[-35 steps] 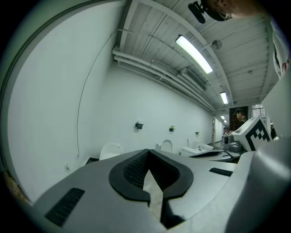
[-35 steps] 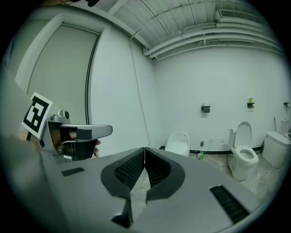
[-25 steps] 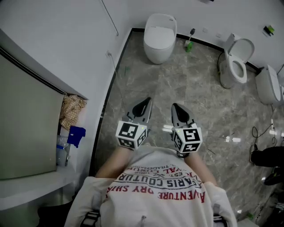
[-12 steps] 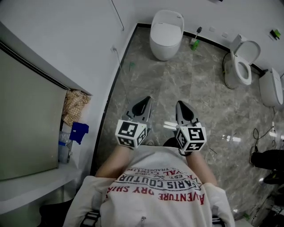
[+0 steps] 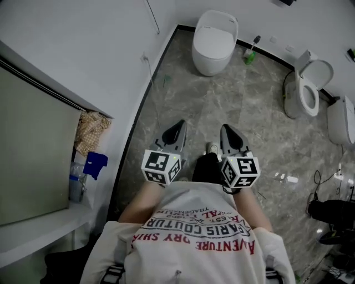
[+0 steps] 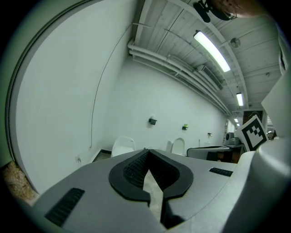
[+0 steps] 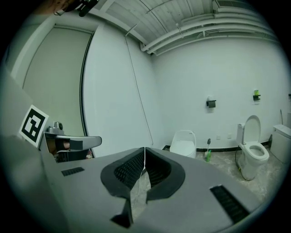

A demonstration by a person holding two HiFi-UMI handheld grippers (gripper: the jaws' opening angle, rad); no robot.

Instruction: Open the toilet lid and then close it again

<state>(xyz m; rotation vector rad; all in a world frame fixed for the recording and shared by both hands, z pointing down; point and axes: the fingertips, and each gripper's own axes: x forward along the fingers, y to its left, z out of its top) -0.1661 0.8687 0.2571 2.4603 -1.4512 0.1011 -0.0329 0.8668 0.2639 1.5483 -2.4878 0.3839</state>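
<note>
Since the lid (image 5: 216, 34) has to be lifted by its free edge, what counts is where that edge lies from me.

From the head view, the toilet (image 5: 209, 60) with its lid down stands against the far wall (image 5: 266, 15), straight ahead across the floor (image 5: 233, 105) and well apart from both grippers. I take it for my target, because the second toilet (image 5: 307, 91), off to the right, already has its lid up. Its long axis runs from the wall toward me, so the front edge of the lid faces me. My left gripper (image 5: 179, 125) and right gripper (image 5: 226, 131) are side by side, neither clearly nearer. The toilet sits between their lines, a little closer to the right one.

Through the left gripper view, the jaws are pressed together with nothing between them, and the toilet shows small and far off, just left of the tips.

Through the right gripper view, these jaws are likewise closed and empty. The toilet stands beyond them, to the right of the tips, with a brush (image 7: 208, 154) just beside it.
</note>
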